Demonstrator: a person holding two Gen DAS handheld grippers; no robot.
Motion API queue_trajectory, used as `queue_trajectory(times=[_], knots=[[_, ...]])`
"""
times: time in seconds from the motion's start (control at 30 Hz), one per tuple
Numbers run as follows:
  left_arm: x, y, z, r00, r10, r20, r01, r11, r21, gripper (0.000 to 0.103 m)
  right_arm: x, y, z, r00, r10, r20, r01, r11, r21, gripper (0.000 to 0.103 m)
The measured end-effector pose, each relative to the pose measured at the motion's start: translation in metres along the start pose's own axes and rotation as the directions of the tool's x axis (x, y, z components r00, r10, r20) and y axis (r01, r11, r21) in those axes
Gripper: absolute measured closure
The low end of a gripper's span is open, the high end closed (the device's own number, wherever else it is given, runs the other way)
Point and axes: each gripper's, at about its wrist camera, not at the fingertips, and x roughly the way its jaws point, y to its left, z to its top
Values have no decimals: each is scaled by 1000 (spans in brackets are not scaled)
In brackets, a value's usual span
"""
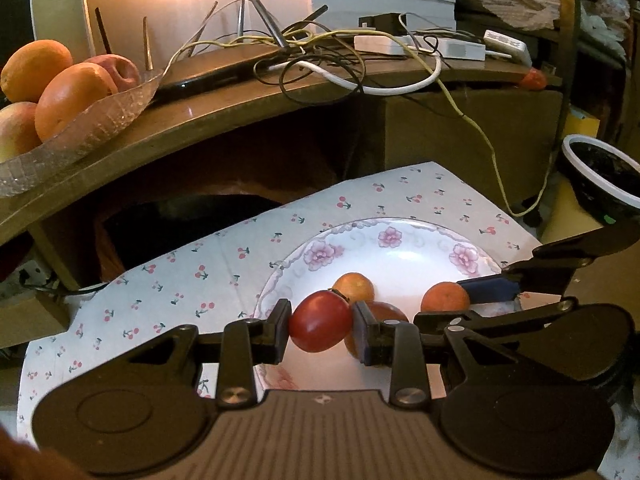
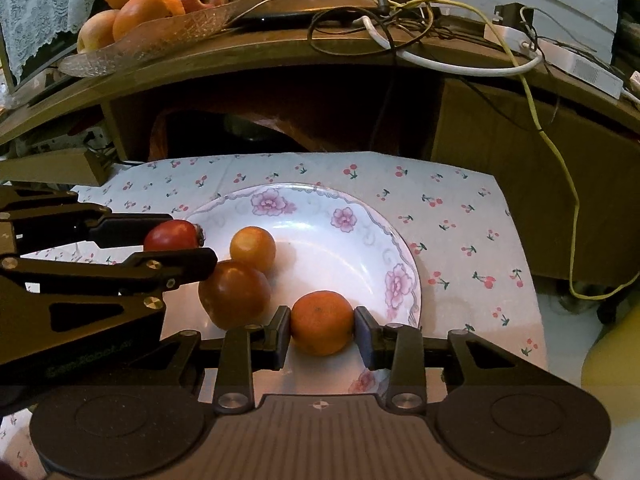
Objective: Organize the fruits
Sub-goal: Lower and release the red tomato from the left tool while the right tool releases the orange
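Note:
A white floral plate (image 1: 404,258) (image 2: 320,204) sits on a cherry-print cloth. My left gripper (image 1: 322,328) is shut on a red tomato (image 1: 320,326) over the plate's left rim; the tomato also shows in the right wrist view (image 2: 170,235). My right gripper (image 2: 322,328) is shut on a small orange mandarin (image 2: 321,322) at the plate's near edge; the mandarin also shows in the left wrist view (image 1: 445,297). A second tomato (image 2: 234,294) and a small yellow-orange fruit (image 2: 253,249) lie on the plate.
A glass dish (image 2: 160,36) with oranges (image 1: 72,96) and apples stands on the wooden shelf (image 1: 240,108) behind, beside tangled cables (image 1: 320,48). A dark bowl (image 1: 604,180) stands to the right. A small red fruit (image 1: 534,79) lies at the shelf's right end.

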Motion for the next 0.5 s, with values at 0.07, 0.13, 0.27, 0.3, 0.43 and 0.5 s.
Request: queue_trajectory(times=[0.07,0.13,0.27,0.3,0.43,0.5], knots=[[1,1,0,1000,4,-2,-4,1000,-2,65,1,0,1,1000,0,2,0,1000,0,66],[1,1,1,1000,9,-3,-9,1000,0,65,2,-1,2,1000,-1,4,1,1000,-1,65],[1,0,1,1000,20,-5,-20,1000,5,65,2,0,2,1000,-3,7,3,1000,-2,65],[2,0,1,1000,23,-6,-23,1000,5,65,2,0,2,1000,-3,6,3,1000,-2,64],[2,1,1,1000,28,-12,-28,1000,0,64,2,1,3,1000,-5,12,5,1000,-6,64],[1,2,1,999,32,-13,-32,999,0,64,1,1,3,1000,-6,16,6,1000,-6,64]])
